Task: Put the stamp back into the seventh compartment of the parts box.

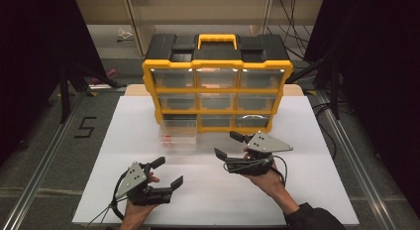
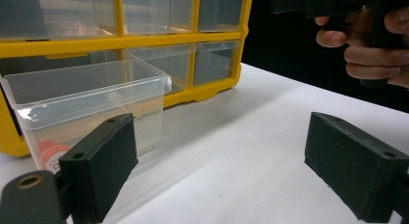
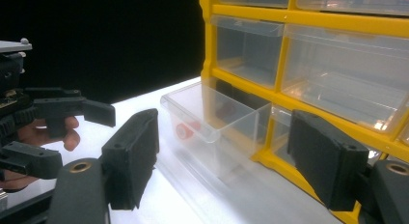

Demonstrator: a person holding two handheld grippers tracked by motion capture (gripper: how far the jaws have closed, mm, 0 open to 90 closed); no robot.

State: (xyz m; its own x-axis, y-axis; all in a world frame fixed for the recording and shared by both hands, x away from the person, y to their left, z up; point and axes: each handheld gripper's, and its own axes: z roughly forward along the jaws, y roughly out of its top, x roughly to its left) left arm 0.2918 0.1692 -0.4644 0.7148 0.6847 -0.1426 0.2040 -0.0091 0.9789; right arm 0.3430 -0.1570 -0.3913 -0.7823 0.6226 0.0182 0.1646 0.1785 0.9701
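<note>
A yellow and black organizer cabinet with clear drawers stands at the back middle of the white table. Its bottom-left drawer is pulled out onto the table, and a small red item lies inside. The same drawer and red item lie just beyond the left jaw in the left gripper view. My left gripper rests near the front edge, open and empty. My right gripper is open, to the right of the drawer and apart from it. Its jaws frame the drawer and red item from a distance.
The cabinet's other drawers are pushed in. Black curtains and metal rails border the table; a "5" is marked on the floor at left. Bare white tabletop lies between the two hands.
</note>
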